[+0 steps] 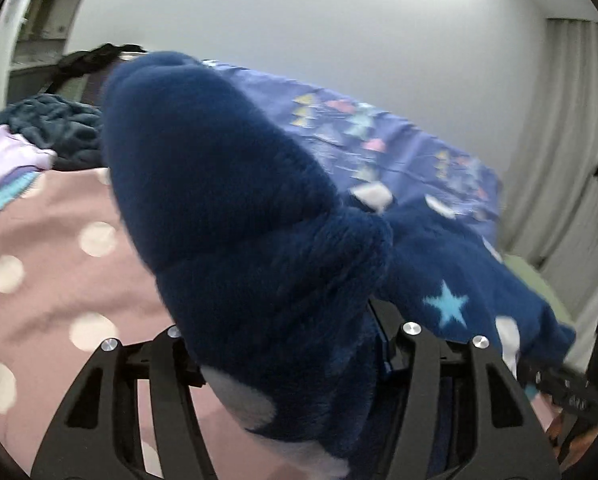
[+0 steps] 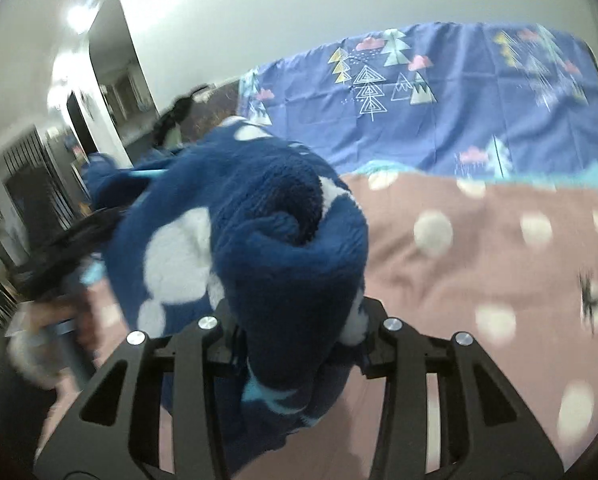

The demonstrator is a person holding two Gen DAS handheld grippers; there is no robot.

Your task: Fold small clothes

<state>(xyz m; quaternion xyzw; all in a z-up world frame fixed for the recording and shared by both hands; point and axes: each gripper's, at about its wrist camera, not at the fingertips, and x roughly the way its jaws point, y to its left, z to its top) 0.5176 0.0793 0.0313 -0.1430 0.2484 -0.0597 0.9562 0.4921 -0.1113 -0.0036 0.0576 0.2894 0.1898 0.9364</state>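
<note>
Both grippers clamp 1 navy fleece garment (image 1: 235,200) and hold it up above the pink dotted blanket (image 1: 59,264). The left gripper (image 1: 287,360) has its jaws closed on a thick bunch of the fleece, which bulges over them. The right gripper (image 2: 299,344) likewise pinches a rolled fold of the same fleece (image 2: 259,240). Behind the blanket hangs a purple tree-print sheet (image 2: 439,120). A heap of other clothes (image 1: 51,128) lies at the blanket's far left edge.
</note>
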